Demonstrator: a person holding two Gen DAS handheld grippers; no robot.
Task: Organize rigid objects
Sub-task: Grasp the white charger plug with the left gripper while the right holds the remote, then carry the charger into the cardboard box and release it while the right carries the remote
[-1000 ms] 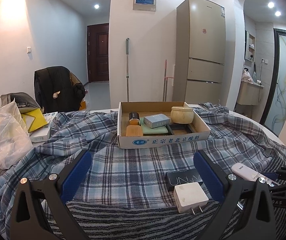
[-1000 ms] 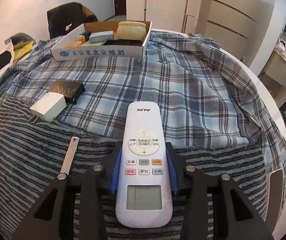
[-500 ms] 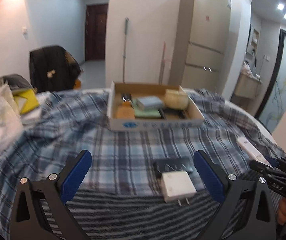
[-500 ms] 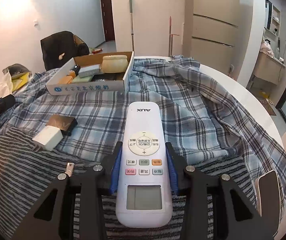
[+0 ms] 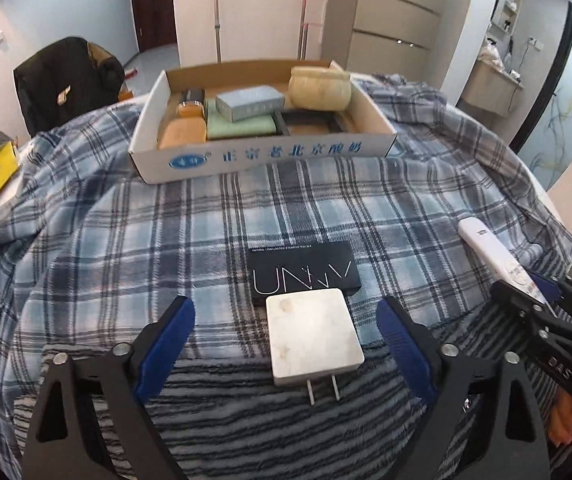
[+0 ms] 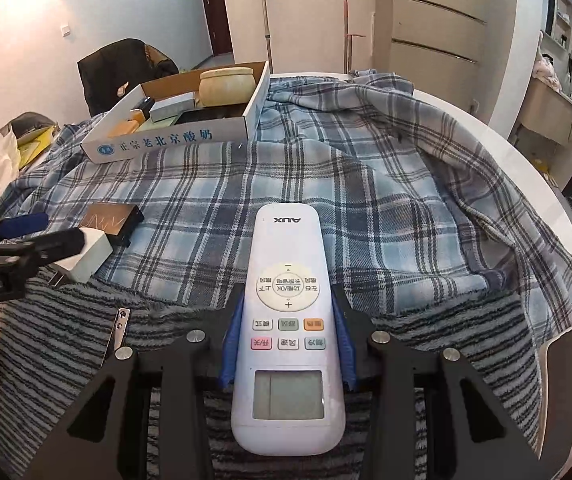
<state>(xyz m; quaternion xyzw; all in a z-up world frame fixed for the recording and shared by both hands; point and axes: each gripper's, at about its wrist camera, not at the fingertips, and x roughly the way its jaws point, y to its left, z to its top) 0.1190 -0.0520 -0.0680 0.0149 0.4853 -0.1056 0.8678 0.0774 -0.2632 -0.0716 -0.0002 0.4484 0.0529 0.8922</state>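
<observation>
One white square plug-in charger (image 5: 313,335), one flat black box with silver lettering (image 5: 304,277) and one white push-button remote control (image 6: 288,328) are lying outside one open cardboard tray (image 5: 261,154). The left gripper (image 5: 286,340), jaws just closing but not touching, is straddling the charger. The right gripper (image 6: 288,350) is clamping the remote. The tray is holding a round cream jar (image 5: 320,87), a grey box (image 5: 249,102), a green pad (image 5: 241,126) and an amber bottle (image 5: 183,126).

plaid cloth (image 5: 189,236): blue, white and dark checks
striped blanket (image 5: 245,408): grey with black wavy stripes
charger (image 5: 313,336): white
flat box (image 5: 304,276): black, pale lettering
remote (image 6: 288,320): white, one orange and one pink button
cardboard tray (image 5: 261,156): white front, blue print
pot (image 5: 320,87): cream, perhaps wood-grained
gripper pads (image 5: 165,344): blue
</observation>
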